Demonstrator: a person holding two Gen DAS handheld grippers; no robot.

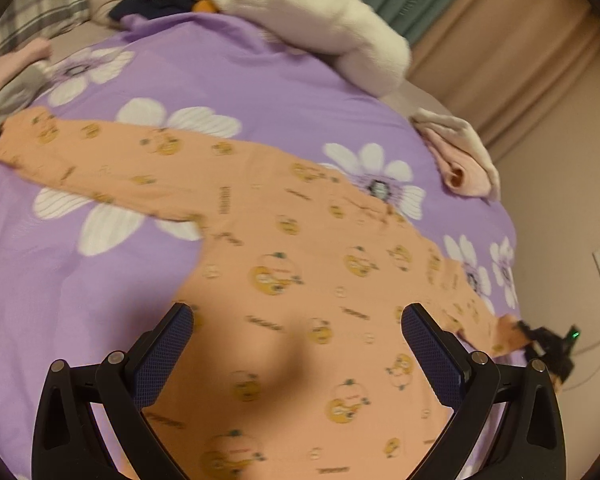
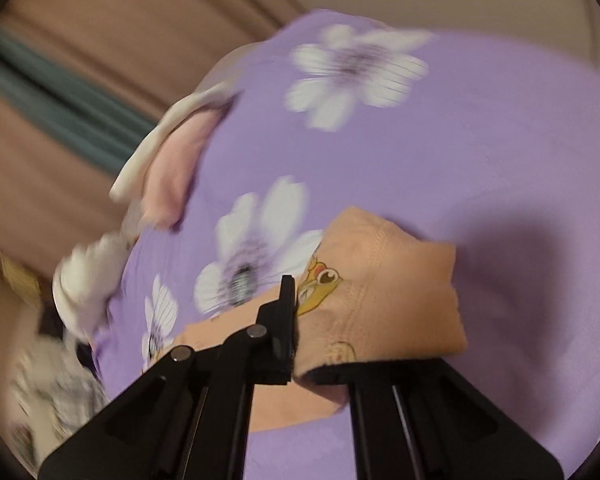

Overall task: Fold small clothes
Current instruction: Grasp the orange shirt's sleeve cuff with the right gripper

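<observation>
An orange long-sleeved top with yellow cartoon prints lies spread flat on a purple flowered sheet, one sleeve stretched to the far left. My left gripper hovers open over the top's body, nothing between its blue pads. At the right edge of the bed my right gripper pinches the other sleeve's end. In the right wrist view the right gripper is shut on that orange cuff, which is bunched and lifted off the sheet.
A folded pink and cream pile sits near the bed's right edge. A white fluffy bundle and a dark garment lie at the far end, grey and pink clothes at the left. Curtains and a wall stand beyond.
</observation>
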